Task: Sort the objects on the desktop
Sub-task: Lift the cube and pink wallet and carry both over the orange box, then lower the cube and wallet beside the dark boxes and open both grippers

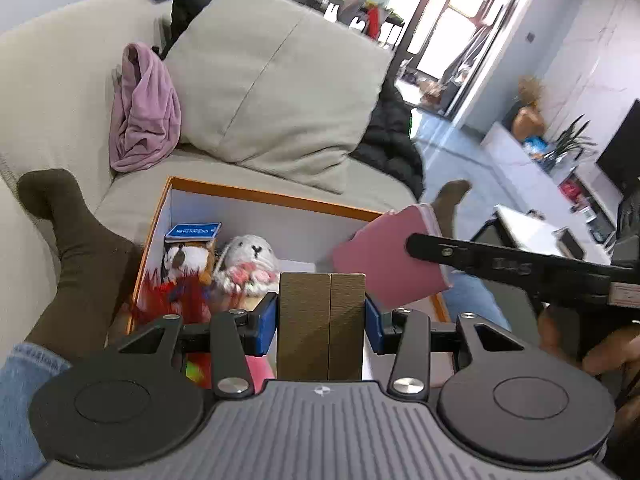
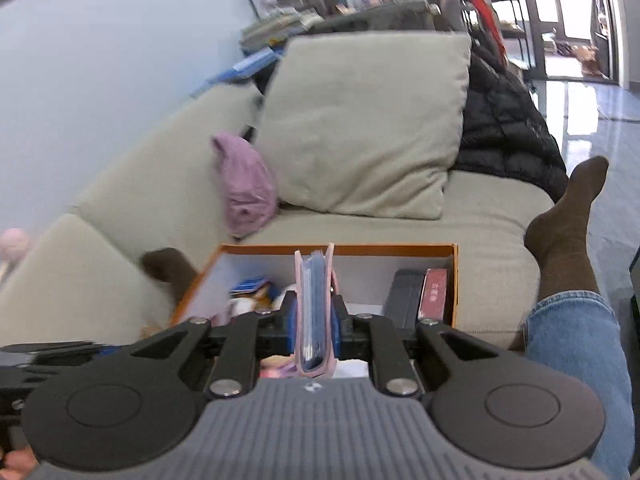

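two claws loaded over the orange box (image 1: 256, 197)

left claw (image 1: 321, 316) clenches a stiff, light brown block (image 1: 321, 308); right claw (image 2: 314, 320) pinches the floppy pink card wallet (image 2: 314, 304) at its spine.

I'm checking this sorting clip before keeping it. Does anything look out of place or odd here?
Nothing spilled or damaged. The box sits on a sofa, not a desk. Both grippers are loaded above it: the left gripper clamps a brown block, the right gripper a pink card holder on edge.
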The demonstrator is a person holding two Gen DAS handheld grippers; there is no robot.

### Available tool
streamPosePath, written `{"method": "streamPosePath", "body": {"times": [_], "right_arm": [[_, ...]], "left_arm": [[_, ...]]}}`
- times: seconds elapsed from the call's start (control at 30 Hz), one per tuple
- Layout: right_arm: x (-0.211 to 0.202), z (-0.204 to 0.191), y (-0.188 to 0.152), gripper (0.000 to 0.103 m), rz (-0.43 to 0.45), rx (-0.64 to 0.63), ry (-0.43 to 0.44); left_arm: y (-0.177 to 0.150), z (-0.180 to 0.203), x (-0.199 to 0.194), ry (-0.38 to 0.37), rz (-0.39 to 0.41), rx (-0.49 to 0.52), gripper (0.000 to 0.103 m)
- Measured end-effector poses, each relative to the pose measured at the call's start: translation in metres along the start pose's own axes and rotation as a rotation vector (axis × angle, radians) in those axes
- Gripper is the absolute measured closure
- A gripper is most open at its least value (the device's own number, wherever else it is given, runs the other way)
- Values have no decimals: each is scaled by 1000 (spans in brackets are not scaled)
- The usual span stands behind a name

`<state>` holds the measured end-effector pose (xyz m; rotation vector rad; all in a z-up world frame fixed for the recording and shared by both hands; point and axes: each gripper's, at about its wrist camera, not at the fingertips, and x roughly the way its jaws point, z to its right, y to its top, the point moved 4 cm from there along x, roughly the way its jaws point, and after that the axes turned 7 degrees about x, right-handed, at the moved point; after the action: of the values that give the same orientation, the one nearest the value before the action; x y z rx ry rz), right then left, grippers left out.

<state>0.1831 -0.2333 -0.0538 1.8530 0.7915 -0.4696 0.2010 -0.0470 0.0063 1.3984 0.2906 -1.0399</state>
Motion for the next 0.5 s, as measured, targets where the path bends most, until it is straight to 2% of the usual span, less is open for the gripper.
{"method": "streamPosePath", "body": {"times": [0.2,0.5], "right_arm": [[59,16,1,86,-56,-31,-118],[84,36,7,86,-80,23,-169]], "left_arm": [[15,-10,57,10,-67,0,52],[18,-12,115,8,-125,-12,52]]}}
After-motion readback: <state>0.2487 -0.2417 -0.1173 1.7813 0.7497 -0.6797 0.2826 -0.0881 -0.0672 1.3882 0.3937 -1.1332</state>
